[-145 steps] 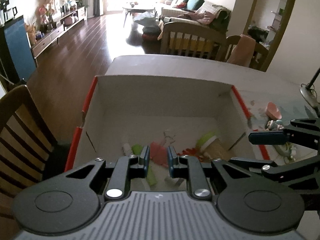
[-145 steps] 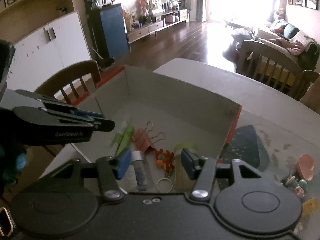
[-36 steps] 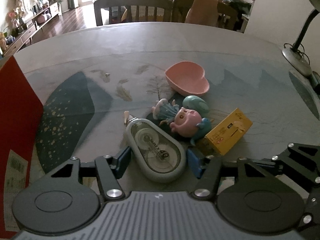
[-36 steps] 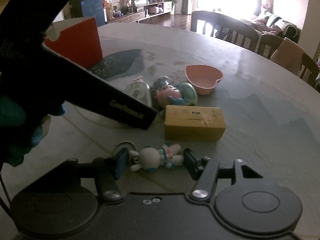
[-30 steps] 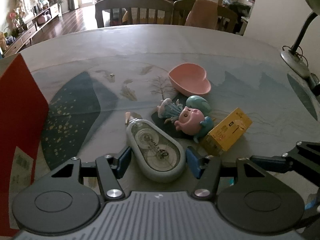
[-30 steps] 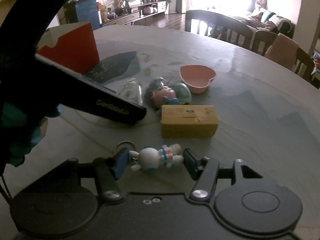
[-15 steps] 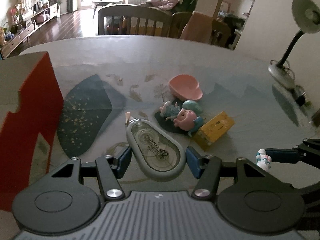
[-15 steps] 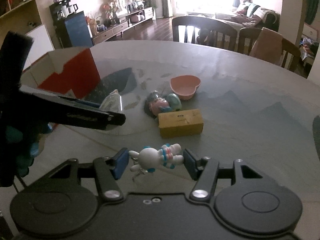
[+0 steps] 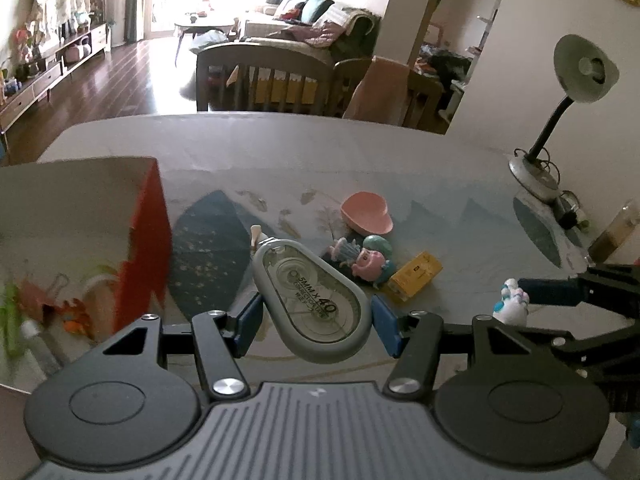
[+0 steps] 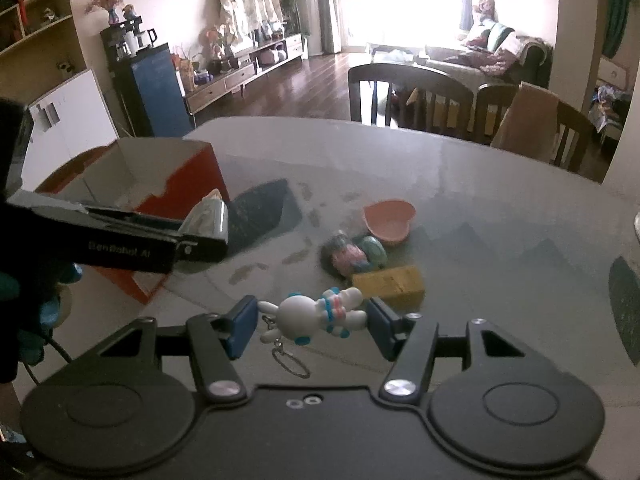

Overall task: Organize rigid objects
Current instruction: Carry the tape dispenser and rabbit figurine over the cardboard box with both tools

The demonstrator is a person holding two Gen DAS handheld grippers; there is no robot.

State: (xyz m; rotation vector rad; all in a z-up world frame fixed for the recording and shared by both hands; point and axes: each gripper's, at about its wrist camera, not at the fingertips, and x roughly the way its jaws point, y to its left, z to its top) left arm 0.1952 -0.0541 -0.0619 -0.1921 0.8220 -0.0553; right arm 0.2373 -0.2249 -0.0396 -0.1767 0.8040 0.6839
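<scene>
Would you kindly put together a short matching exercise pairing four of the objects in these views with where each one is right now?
Things:
1. correction tape dispenser
2. white rabbit keychain
3. yellow box
4. pink binder clip

Places:
A. lying on the table next to the doll figurines
B. clamped in the right gripper
C. inside the cardboard box
D. clamped in the left gripper

Pairs: 1-D, 2-B, 3-A, 4-C
</scene>
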